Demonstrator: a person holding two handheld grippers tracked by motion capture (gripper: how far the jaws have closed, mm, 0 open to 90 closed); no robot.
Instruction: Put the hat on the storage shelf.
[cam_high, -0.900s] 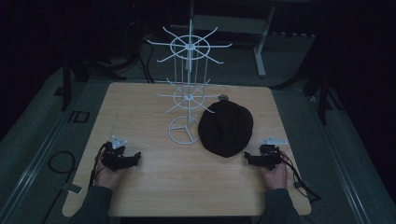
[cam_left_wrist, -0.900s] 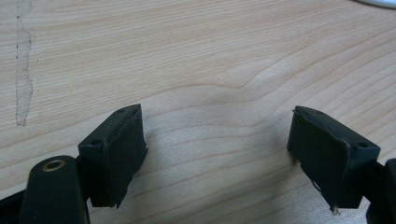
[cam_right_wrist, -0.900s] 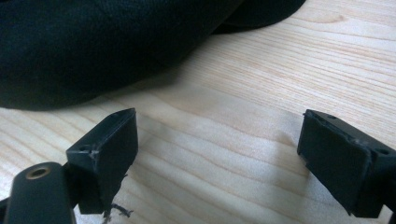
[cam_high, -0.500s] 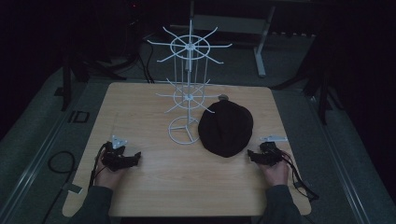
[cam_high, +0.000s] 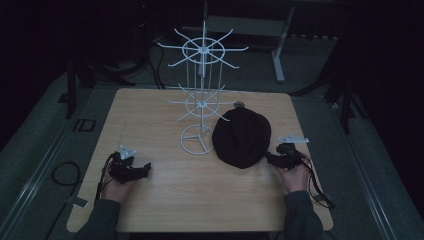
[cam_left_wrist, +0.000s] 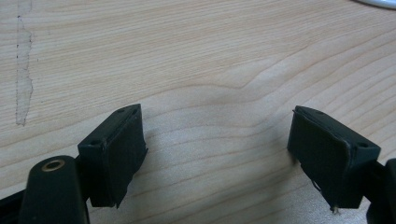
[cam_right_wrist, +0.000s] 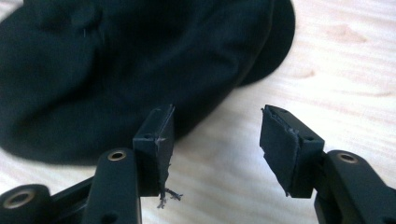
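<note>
A dark cap (cam_high: 242, 137) is laid flat on the wooden table (cam_high: 165, 195), right of centre and toward the person's right side. In the high view it is seen as a rounded, soft, almost black shape with a small button at the top of the crown, and its left edge lies just beside the ring base of the white wire display stand (cam_high: 201, 107), whose two tiers of radiating hooks rise above it. In the right gripper view the cap (cam_right_wrist: 130, 65) is shown as matte black fabric with a stitched seam and a curved brim at the upper right; the fabric is slack and slightly creased. The right gripper (cam_high: 272, 158) is held low over the table at the cap's near right edge. Its jaws are parted, no fabric is pinched between the pads, and the left jaw tip stands in front of the cap's rim; whether it touches cannot be told. The left gripper (cam_high: 142, 168) is held near the table's left front, well apart from the cap. Its jaws are spread wide over bare wood grain, with nothing between them.
</note>
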